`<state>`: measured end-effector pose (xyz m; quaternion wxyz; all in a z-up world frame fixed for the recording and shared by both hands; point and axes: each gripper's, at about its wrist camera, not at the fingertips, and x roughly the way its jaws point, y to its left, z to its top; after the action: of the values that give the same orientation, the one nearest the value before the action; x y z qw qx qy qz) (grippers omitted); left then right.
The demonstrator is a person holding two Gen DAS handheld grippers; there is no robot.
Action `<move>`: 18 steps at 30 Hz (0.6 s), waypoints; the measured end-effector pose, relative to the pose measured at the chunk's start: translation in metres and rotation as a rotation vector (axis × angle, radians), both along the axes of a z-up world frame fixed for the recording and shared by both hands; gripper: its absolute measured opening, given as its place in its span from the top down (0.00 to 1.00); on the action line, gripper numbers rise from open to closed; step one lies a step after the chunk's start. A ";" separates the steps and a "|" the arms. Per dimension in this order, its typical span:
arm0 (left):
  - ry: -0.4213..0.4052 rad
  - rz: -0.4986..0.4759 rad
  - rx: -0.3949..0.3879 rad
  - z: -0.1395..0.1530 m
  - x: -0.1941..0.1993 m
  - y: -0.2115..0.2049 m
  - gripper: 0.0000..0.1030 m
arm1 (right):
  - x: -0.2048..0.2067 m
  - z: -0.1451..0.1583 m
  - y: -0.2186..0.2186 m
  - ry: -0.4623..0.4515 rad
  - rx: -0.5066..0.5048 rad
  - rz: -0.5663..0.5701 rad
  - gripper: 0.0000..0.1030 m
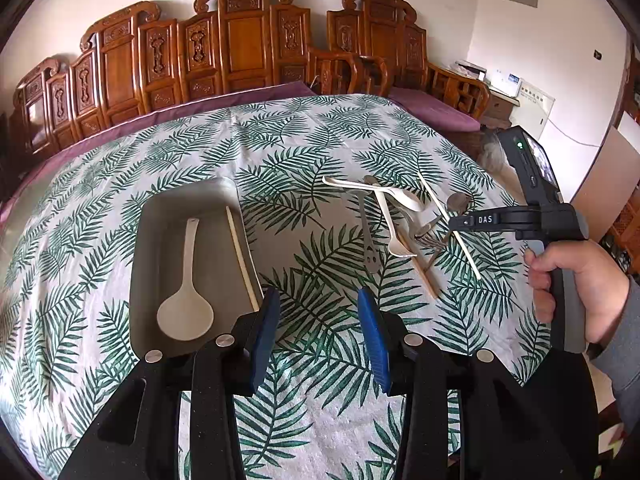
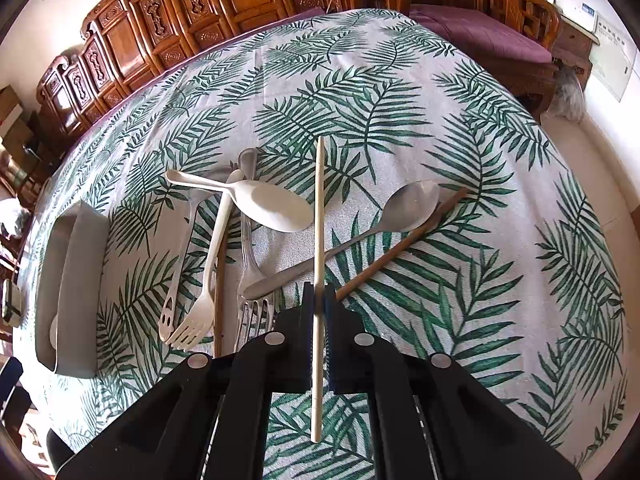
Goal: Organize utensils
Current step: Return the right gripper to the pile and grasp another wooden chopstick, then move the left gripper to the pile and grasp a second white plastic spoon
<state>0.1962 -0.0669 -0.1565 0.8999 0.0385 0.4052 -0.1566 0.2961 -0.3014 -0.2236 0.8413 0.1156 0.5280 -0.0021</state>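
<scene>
Right gripper [image 2: 319,304]: jaws closed on a pale chopstick [image 2: 319,216], clamped near its lower third; the stick runs straight away from the camera, one end passing back between the fingers, the far end reaching out over the pile. From the left wrist view the same gripper [image 1: 454,229] sits at the right side of the pile, held by a hand [image 1: 576,280] in a grey sleeve.

Left gripper [image 1: 318,340]: jaws part open, nothing between the blue pads [image 1: 264,336]. It hangs over the tablecloth [image 1: 320,140] just right of the tray.

Tray [image 1: 148,240], grey, left of centre: holds a white ladle-type spoon [image 1: 186,304], bowl nearest the camera, and a second pale chopstick [image 1: 242,256] along its right wall.

Pile, right of the tray, on the cloth: white spoon [image 2: 272,206], white fork [image 2: 208,280], slotted metal utensil [image 2: 176,272], metal fork [image 2: 250,256], metal spoon [image 2: 384,220], brown chopstick [image 2: 404,242]. These overlap; the white spoon's handle crosses the white fork's handle. Another brown stick [image 2: 219,300] lies partly under the white fork.
</scene>
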 end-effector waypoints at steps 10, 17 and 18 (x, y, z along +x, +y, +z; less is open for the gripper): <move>0.021 0.009 -0.004 -0.010 0.023 -0.024 0.62 | -0.033 0.030 -0.008 -0.081 -0.042 0.106 0.94; 0.066 0.031 -0.032 -0.023 0.060 -0.062 0.62 | -0.051 0.037 -0.022 -0.107 -0.058 0.153 0.94; 0.070 0.033 -0.034 -0.025 0.064 -0.067 0.62 | -0.051 0.036 -0.025 -0.107 -0.061 0.155 0.94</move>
<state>0.2604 -0.1343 -0.1810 0.8882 0.0110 0.4341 -0.1500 0.2449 -0.3262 -0.1877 0.8690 0.0486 0.4895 0.0529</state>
